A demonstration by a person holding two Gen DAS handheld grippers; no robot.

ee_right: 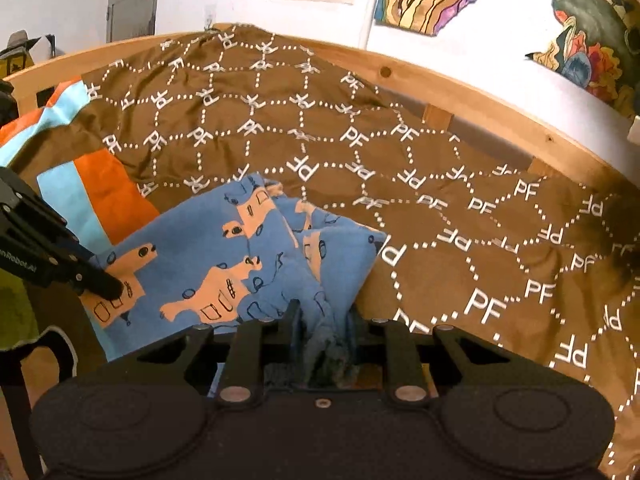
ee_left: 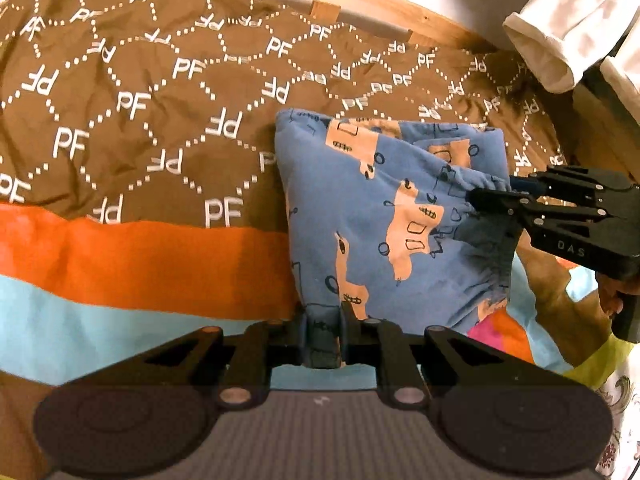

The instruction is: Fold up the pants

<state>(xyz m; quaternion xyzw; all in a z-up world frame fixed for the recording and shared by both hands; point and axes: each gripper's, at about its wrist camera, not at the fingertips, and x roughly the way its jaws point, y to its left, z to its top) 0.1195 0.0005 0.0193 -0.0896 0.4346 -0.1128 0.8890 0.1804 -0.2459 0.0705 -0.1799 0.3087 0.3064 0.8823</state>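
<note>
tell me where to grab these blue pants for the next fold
Probably where they are held now: the near edge of the pants, approached from the near side. The left gripper pinches one corner, the right gripper the bunched waistband; the far folded edge lies flat.

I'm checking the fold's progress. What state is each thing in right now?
Pants: folded into a compact bundle, gripped at two edges, partly raised off the bedspread.
Left gripper: shut on a pants edge.
Right gripper: shut on bunched pants fabric.
Bedspread: spread over the bed, wrinkled.
Bed frame: bare wood showing beyond the bedspread.
</note>
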